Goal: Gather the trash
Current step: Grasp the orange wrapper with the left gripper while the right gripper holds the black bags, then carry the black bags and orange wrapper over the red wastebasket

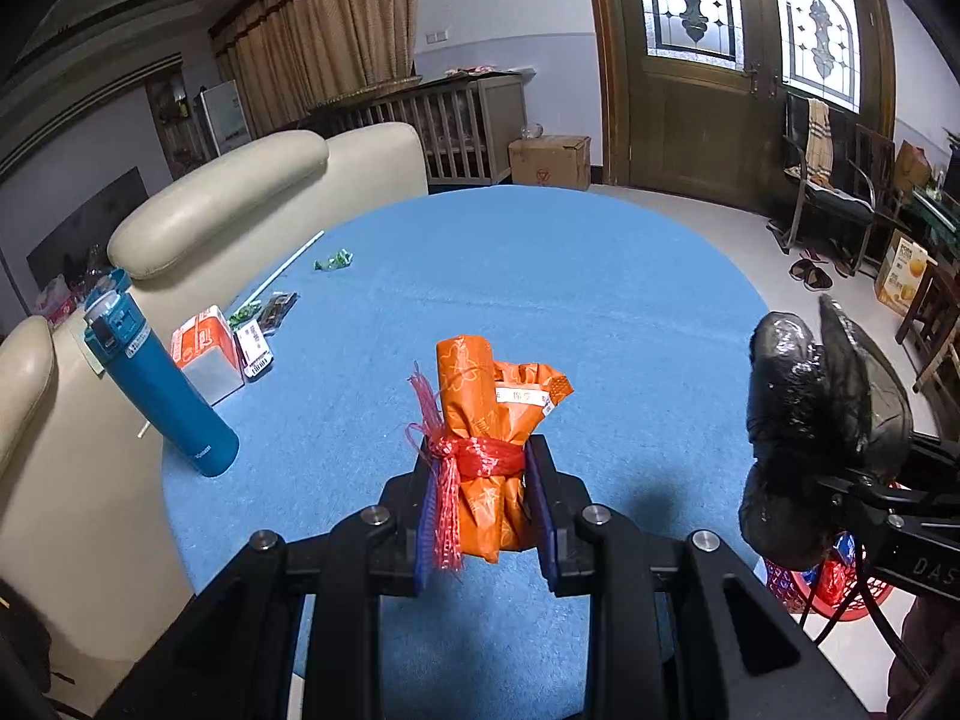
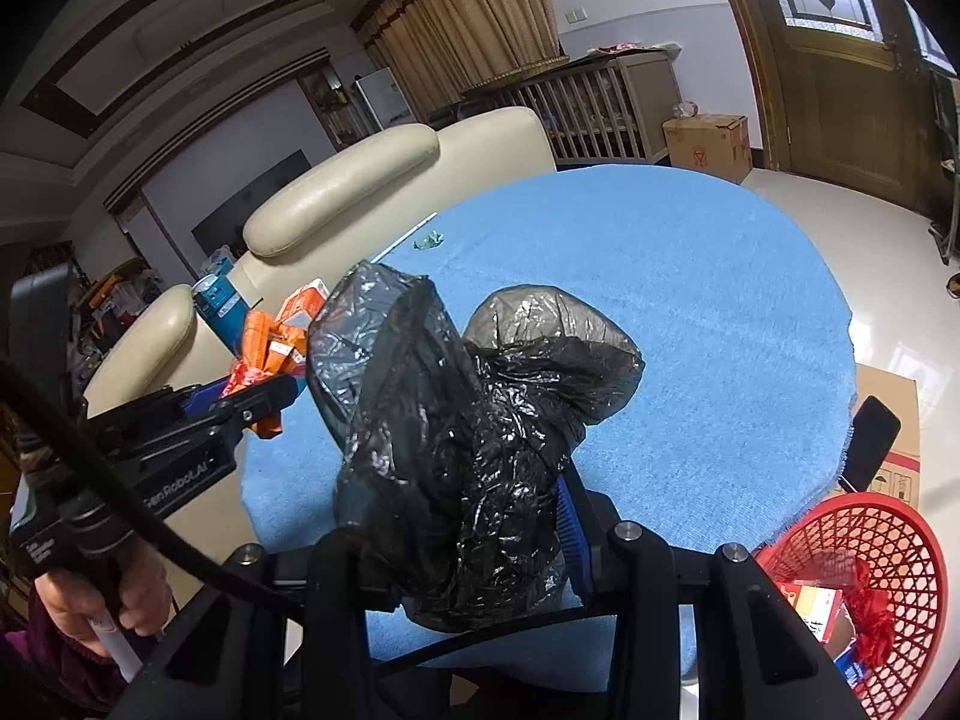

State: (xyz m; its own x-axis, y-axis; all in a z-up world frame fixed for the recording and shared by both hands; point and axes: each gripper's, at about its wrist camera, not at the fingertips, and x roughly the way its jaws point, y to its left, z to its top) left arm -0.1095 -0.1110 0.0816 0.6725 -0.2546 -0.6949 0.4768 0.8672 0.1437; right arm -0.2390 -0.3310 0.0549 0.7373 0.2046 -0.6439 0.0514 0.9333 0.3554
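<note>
Both hands loaded, red basket (image 2: pixel 852 564) waiting below for trash.
Left gripper (image 1: pixel 480 498) clamping orange wrapper bundle (image 1: pixel 492 420); right gripper (image 2: pixel 468 546) pinching crumpled black bag (image 2: pixel 474 420).

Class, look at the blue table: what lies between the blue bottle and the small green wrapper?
Left wrist view: between the bottle and green wrapper lie an orange carton and dark packets.
</note>
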